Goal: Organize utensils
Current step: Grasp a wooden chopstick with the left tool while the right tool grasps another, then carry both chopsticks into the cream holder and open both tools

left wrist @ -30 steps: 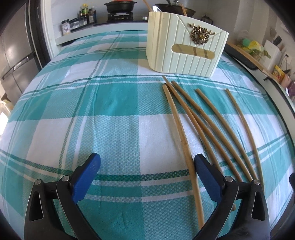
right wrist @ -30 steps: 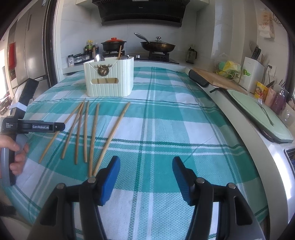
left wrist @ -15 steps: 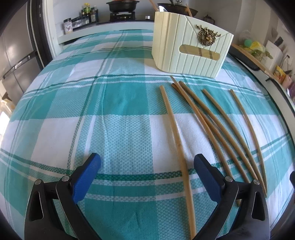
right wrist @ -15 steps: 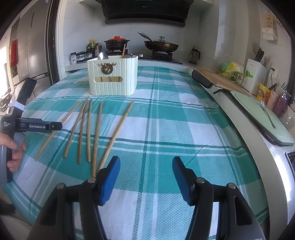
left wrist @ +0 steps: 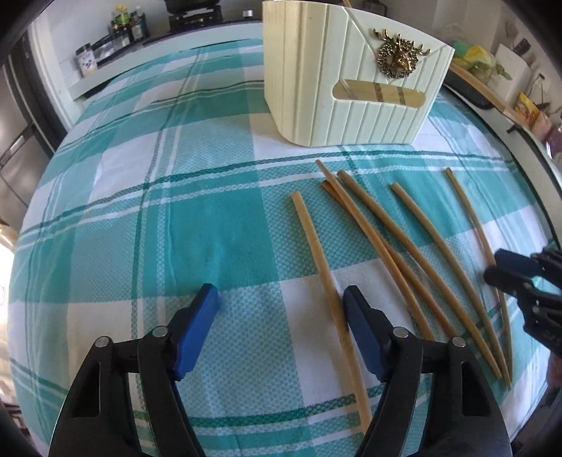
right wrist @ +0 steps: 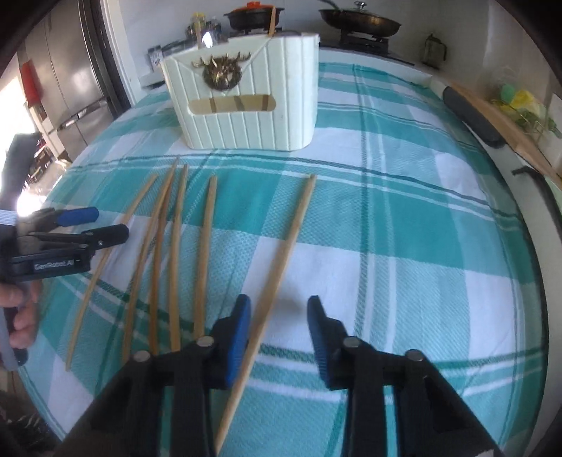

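Several bamboo chopsticks (left wrist: 400, 239) lie fanned on the teal plaid cloth in front of a cream utensil holder (left wrist: 351, 77) with a brass stag badge. My left gripper (left wrist: 281, 309) is open and low over the cloth, its jaws around the leftmost chopstick (left wrist: 323, 267), which lies close to the right finger. My right gripper (right wrist: 279, 318) is open and low, its jaws around the rightmost chopstick (right wrist: 284, 256), which lies close to the left finger. The holder (right wrist: 246, 95) has utensils standing in it.
The right gripper shows at the right edge of the left wrist view (left wrist: 520, 277); the left gripper and the hand show at the left of the right wrist view (right wrist: 70, 228). A stove with pots (right wrist: 358, 21) stands behind. A chopping board (right wrist: 502, 119) lies on the right counter.
Both grippers have moved forward and down toward the chopsticks. Each now has an outer chopstick between its jaws, and both jaws have narrowed.
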Demonstrator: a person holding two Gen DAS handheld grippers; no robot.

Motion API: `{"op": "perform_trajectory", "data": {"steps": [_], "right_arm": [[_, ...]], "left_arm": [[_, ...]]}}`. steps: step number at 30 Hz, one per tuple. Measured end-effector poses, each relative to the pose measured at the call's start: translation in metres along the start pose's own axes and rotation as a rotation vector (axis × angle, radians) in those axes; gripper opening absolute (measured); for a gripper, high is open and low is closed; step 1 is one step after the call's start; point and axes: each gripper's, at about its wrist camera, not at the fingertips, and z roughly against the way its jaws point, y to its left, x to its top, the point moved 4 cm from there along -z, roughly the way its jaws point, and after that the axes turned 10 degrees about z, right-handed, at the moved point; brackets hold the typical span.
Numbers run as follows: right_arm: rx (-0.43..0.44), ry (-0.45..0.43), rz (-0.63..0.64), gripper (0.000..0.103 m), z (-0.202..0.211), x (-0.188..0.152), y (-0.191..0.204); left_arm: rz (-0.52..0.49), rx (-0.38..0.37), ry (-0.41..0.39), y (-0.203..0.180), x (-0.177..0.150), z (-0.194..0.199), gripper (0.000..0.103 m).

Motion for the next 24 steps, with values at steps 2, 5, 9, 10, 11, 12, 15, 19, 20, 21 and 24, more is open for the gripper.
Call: {"op": "perform_trajectory", "data": {"steps": [2,5,9,10,11,12,15,19,20,21,24], "right_arm": [[-0.006,0.027,0.011,0.026,-0.012,0.017,-0.001],[0.016,0.042,-0.016,0.025,-0.028,0.041,-0.009],[0.028,0.056,-0.059,0.015,-0.044,0.069,-0.021],[0.027,0.061,-0.065,0.009,-0.046,0.073,-0.024],[0.037,0.063,-0.072,0.009,-0.048,0.076,-0.026],[0.044,0.063,-0.075,0.007,-0.050,0.079,-0.028],[0.085,0.041,-0.097,0.007,-0.048,0.085,-0.034],[0.138,-0.079,-0.132,0.007,-0.008,0.087,-0.038],[0.149,-0.121,-0.138,0.007,0.008,0.088,-0.038],[0.156,-0.160,-0.138,0.007,0.024,0.089,-0.037],[0.161,-0.275,-0.127,0.007,0.074,0.089,-0.032]], "left_arm": [[-0.007,-0.018,0.017,-0.001,0.009,-0.002,0.055],[-0.003,-0.028,0.034,0.000,0.022,-0.008,0.028],[0.006,-0.045,0.050,-0.003,0.031,-0.013,0.007],[0.006,-0.046,0.047,-0.004,0.031,-0.014,0.006],[0.008,-0.049,0.041,-0.004,0.032,-0.014,0.004],[0.012,-0.060,0.036,-0.005,0.033,-0.014,0.004],[0.038,-0.095,0.013,-0.004,0.036,-0.008,0.003],[0.047,-0.124,-0.097,-0.005,0.047,0.030,0.003],[0.055,-0.139,-0.124,-0.004,0.049,0.042,0.003],[0.060,-0.152,-0.150,-0.004,0.052,0.055,0.003],[0.062,-0.186,-0.242,-0.004,0.057,0.098,0.003]]}}
